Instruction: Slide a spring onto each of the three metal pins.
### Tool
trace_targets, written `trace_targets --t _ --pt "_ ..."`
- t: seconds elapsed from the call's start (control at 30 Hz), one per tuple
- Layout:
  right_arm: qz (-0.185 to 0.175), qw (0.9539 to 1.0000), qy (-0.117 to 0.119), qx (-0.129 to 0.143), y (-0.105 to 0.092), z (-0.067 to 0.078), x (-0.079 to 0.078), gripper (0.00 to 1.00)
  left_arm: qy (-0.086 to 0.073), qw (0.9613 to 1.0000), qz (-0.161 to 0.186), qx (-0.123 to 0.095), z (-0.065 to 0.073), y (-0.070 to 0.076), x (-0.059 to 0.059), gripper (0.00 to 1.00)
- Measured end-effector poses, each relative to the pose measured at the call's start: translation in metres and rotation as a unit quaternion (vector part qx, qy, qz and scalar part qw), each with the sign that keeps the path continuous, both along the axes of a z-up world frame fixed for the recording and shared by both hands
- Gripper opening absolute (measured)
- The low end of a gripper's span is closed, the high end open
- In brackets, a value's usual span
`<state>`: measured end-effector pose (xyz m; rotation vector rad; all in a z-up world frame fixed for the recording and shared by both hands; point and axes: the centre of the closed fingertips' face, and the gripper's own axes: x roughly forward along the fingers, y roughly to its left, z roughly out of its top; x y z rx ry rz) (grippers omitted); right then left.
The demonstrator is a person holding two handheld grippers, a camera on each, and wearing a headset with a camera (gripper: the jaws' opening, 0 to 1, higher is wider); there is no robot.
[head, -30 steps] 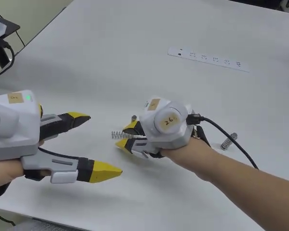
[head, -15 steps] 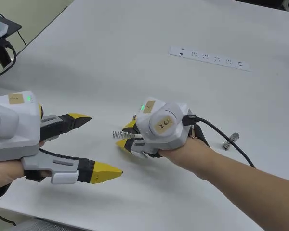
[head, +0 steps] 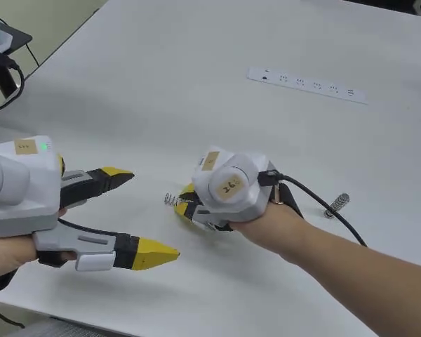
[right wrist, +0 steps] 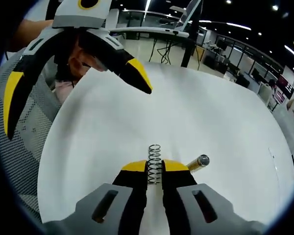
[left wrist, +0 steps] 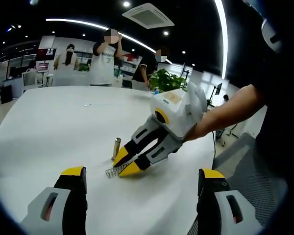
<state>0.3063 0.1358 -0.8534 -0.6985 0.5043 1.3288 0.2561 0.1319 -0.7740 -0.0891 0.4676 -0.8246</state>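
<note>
**Head view.** On the wide white surface, the left claw, a white body with black jaws tipped in yellow, sits at the lower left in the person's left hand. Its jaws stand wide apart with nothing between them. Near the middle, the right hand grips the right claw, which points leftward, low over the surface. Its yellow tips are pinched together on a thin metal coil spring, whose free end sticks out to the left of the tips. A black cable runs from the back of this claw along the forearm. Just beyond the cable lies a second coil spring, well apart from the held one. A long white power strip rests farther back.

**Left gripper view.** The left claw's own jaws rise from the bottom, far apart and empty. Beyond them the right claw comes in from the right, tips down near the surface, with the spring jutting from them. A short metal pin stands upright just beside those tips, apart from the spring.

**Right gripper view.** The right claw's jaws are nearly closed, clamping the spring between the yellow pads, and the coil reaches forward past them. The pin is just right of the tips, not touching the spring. The wide-open left claw is at the upper left.
</note>
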Motion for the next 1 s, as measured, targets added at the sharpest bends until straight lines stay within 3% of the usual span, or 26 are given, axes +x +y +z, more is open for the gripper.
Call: trace_targets --t 0.4,0.67,1.0 --pt "0.015 0.9998 -0.008 0.004 -0.004 0.008 -0.004 0.08 0.0 1.0 -0.003 0.003 0.001 -0.002 -0.001 0.91" --pt "0.02 0.9991 -0.014 0.034 -0.01 0.04 -0.008 0.08 -0.004 0.9999 -0.012 0.006 0.005 -0.01 0.001 0.91" --pt "0.014 0.9984 -0.026 0.049 -0.042 0.065 -0.01 0.08 -0.02 0.9993 -0.033 0.0 0.013 -0.029 0.005 0.9"
